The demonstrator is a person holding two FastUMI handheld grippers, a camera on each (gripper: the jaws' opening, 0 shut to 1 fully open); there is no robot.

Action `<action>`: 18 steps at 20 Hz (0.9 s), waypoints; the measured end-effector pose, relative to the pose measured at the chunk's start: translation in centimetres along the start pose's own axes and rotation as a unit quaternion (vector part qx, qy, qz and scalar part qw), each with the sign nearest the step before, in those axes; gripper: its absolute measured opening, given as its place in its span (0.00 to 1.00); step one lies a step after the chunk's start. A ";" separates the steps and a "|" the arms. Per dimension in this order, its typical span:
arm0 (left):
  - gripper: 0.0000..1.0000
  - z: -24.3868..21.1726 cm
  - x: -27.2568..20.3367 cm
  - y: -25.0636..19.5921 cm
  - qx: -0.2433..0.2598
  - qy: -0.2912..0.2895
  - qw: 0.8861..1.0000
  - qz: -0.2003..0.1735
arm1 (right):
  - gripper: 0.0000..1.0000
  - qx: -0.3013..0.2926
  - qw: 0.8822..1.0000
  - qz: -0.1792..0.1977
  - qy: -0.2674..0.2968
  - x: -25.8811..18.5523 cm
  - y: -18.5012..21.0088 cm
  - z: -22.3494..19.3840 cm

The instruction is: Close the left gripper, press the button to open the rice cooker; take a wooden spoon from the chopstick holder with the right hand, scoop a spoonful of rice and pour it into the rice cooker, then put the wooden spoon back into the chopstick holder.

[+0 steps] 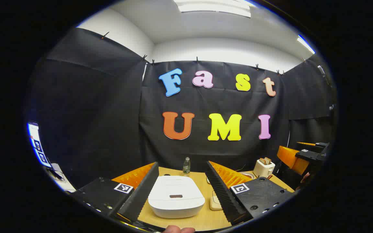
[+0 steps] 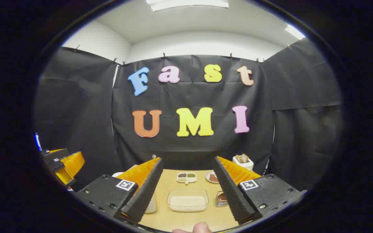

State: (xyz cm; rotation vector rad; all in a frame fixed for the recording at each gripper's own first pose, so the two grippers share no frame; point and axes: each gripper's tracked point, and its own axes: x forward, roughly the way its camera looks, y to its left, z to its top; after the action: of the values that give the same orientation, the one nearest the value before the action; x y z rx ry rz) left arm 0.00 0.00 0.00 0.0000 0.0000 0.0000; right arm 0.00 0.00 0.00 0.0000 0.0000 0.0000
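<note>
The white rice cooker (image 1: pixel 176 199) sits on the wooden table with its lid down, just ahead of and between the fingers of my left gripper (image 1: pixel 181 163), which is open and holds nothing. A clear box of rice (image 2: pixel 188 200) lies in front of my right gripper (image 2: pixel 188 160), also open and holding nothing. The white chopstick holder (image 2: pixel 243 161) with wooden handles sticking out stands at the table's far right, also visible in the left gripper view (image 1: pixel 264 167). The right gripper (image 1: pixel 306 153) hangs at the right edge of the left gripper view; the left gripper (image 2: pixel 63 163) shows at the far left.
A small bottle (image 1: pixel 186 165) stands behind the cooker, a beige flat object (image 1: pixel 215 202) to its right. A divided dish (image 2: pixel 186 176), a small plate (image 2: pixel 212 177) and a stack of dishes (image 2: pixel 221 198) surround the rice box. A screen (image 1: pixel 37 144) is at the far left.
</note>
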 end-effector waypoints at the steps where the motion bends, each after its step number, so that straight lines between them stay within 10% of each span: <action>1: 0.94 -0.1 0.0 0.0 0.001 0.001 1.000 0.000 | 1.00 0.001 1.000 0.000 0.000 0.0 0.1 0.0; 18: 0.94 0.3 0.1 1.5 -0.010 0.003 1.000 0.018 | 1.00 0.015 1.000 0.004 0.001 0.4 0.3 -0.1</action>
State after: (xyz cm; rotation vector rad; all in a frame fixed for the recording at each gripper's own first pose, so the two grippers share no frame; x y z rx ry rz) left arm 0.10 1.52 0.29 -0.0209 0.0062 0.0357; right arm 0.39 0.33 -0.12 0.0299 0.0010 0.0071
